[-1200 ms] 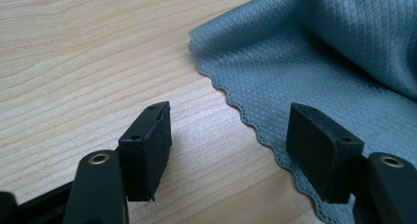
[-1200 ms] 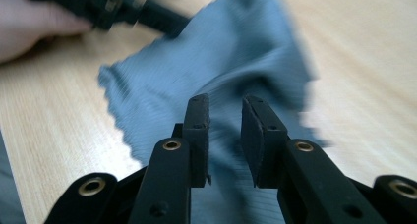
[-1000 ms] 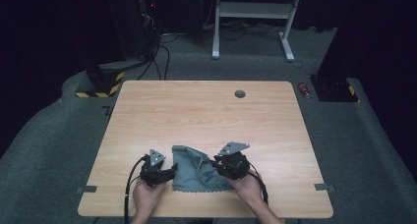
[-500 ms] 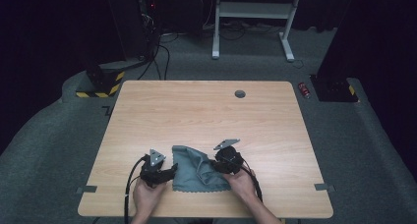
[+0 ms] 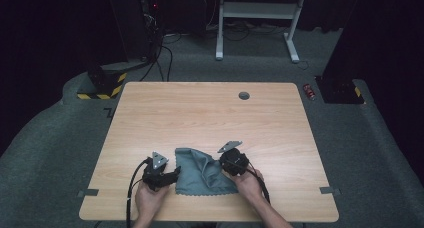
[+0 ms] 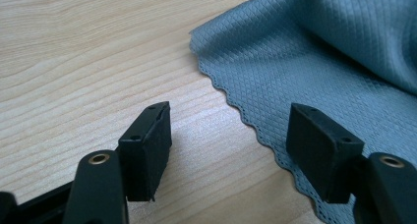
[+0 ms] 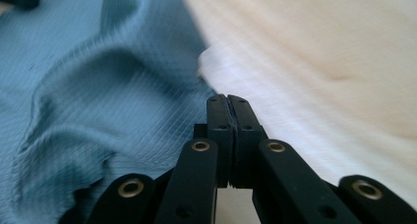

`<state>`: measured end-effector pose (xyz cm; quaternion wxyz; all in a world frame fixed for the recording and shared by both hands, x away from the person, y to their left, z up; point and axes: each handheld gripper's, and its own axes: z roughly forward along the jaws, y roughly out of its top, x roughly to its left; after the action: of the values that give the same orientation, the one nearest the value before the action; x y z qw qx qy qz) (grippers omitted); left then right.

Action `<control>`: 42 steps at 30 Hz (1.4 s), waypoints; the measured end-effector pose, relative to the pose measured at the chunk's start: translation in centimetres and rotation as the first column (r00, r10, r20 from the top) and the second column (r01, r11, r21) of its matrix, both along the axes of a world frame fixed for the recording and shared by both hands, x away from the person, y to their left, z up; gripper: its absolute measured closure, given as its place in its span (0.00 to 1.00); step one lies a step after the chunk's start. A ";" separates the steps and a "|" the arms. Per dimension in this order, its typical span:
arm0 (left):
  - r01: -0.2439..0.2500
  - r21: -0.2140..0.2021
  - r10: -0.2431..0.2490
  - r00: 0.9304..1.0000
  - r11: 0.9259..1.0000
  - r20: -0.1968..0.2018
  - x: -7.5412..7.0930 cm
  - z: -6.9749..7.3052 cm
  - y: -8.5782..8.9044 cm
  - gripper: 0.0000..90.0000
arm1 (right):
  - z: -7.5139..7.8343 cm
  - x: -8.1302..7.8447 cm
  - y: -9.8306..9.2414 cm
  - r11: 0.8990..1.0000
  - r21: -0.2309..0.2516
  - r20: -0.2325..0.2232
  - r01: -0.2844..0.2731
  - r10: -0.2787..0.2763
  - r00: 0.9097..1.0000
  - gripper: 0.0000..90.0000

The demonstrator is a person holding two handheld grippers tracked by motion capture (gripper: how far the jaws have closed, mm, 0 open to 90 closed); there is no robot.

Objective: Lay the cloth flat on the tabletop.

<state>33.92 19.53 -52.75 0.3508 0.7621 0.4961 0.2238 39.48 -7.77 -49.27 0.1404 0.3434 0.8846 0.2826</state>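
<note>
The blue-grey cloth (image 5: 202, 173), spread rumpled on the bench (image 5: 210, 118), is flanked by the open left hand-held gripper (image 6: 228, 135) at its scalloped edge and the right hand-held gripper (image 7: 229, 103), just closed at its opposite edge, apparently for pinching it.

table (image 5: 200, 118) far half: open | near edge: bunched cloth (image 5: 202, 170) between both hands

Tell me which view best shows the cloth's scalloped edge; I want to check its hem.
The left gripper view: the cloth fills its right side, the wavy hem running sharp between the open jaws. The high view shows it small and rumpled on the table. The right gripper view shows blurred folds.
</note>
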 end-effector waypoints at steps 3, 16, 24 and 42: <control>0.000 0.000 0.000 1.000 1.000 0.000 0.0 0.0 0.0 0.38 | 2.2 1.5 -1.6 0.998 0.004 0.051 0.060 -0.060 0.997 0.99; -0.003 -0.001 0.003 1.000 1.000 -0.001 0.0 0.0 0.0 0.38 | 0.9 6.1 -4.8 0.966 -0.063 0.031 0.252 -0.251 0.968 0.93; 0.005 -0.016 -0.006 0.999 1.000 -0.052 1.8 0.9 0.4 0.46 | 0.8 2.7 -3.1 0.991 -0.009 0.013 0.133 -0.133 0.991 0.84; 0.129 0.032 -0.121 0.976 0.991 -0.181 8.0 2.3 -1.9 0.74 | -1.1 1.2 -2.8 0.995 0.001 -0.033 0.103 -0.102 0.994 0.83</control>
<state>41.96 17.60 -50.47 0.3016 0.8163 0.4714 0.1429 40.68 -10.60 -50.35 0.1396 0.3932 0.8675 0.2707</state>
